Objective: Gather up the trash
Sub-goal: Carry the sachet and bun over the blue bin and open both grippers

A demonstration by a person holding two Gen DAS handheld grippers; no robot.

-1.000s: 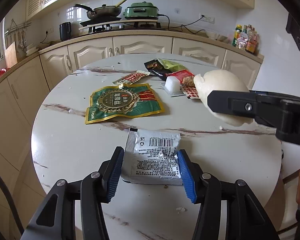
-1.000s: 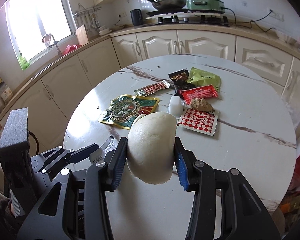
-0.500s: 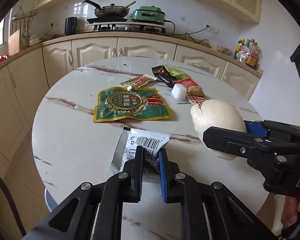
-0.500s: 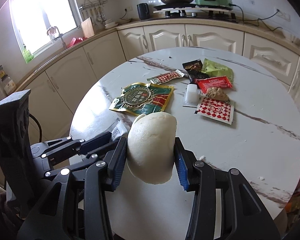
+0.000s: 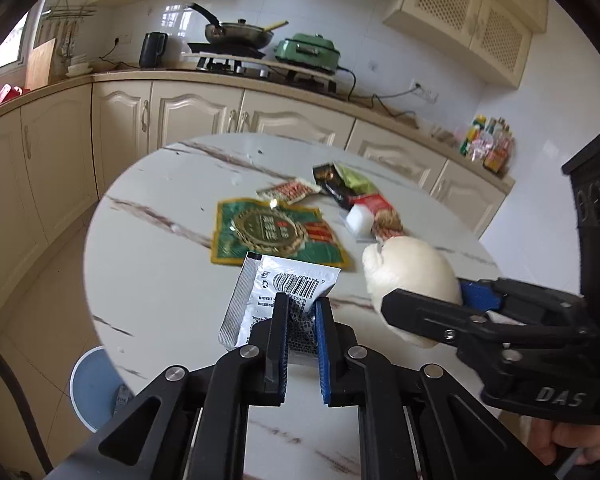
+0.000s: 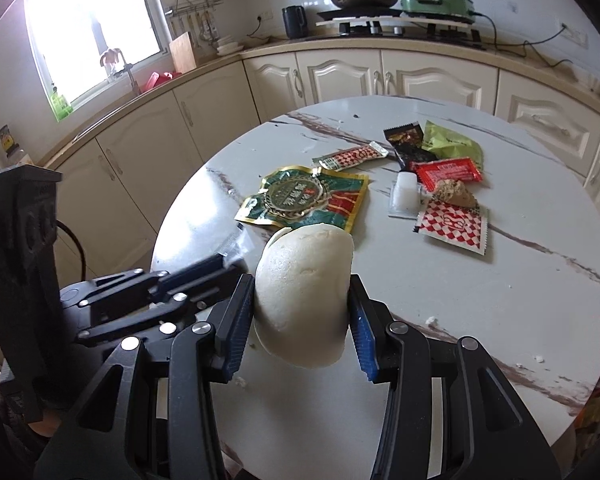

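Trash in both grippers, above the tabletop [image 5: 160,264].
My left gripper [image 5: 301,312] fingers pinch the silver packet [image 5: 284,284]; right gripper [image 6: 302,312] fingers clamp the white bun [image 6: 304,280].

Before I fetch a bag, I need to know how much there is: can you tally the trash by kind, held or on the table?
Wrappers and packets: 7, six lying on the table and one silver packet in the left gripper.
White bun: 1, in the right gripper.
Brown food chunk: 1.
Small white cup: 1.
Total: 10.

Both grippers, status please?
Left gripper shut on silver wrapper. Right gripper shut on white bun. More wrappers on table.
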